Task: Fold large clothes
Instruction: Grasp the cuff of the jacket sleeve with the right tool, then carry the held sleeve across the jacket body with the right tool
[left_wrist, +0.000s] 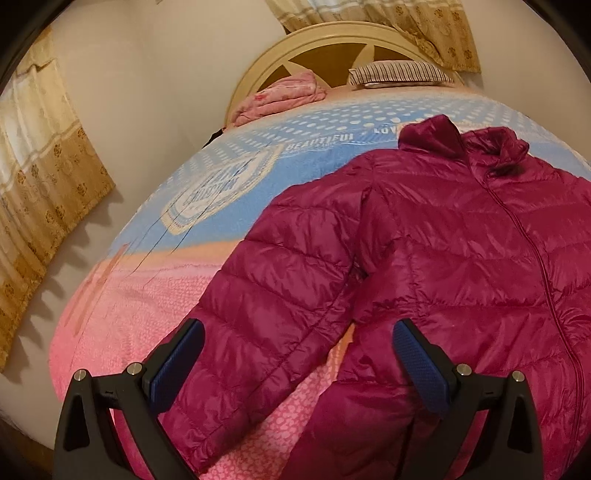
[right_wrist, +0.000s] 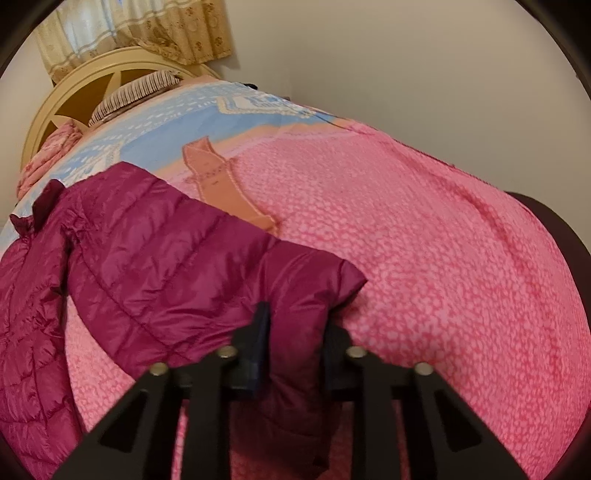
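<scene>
Blue-and-pink bedspread (left_wrist: 258, 173) reads "BEAUTIFUL"; one magenta jacket (left_wrist: 443, 240) lies zipped on it. Left gripper (left_wrist: 295, 360) jaws gape over one sleeve; right gripper (right_wrist: 297, 332) jaws pinch the other sleeve's cuff.

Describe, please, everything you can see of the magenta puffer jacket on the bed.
The magenta puffer jacket is shiny, quilted in horizontal bands, with a stand-up collar and a front zipper, which is closed. It lies front up on the pink and blue bedspread, collar toward the headboard, sleeves spread outward. The right gripper is closed on one sleeve's cuff. The left gripper stands open over the other sleeve, not pinching it.
</scene>
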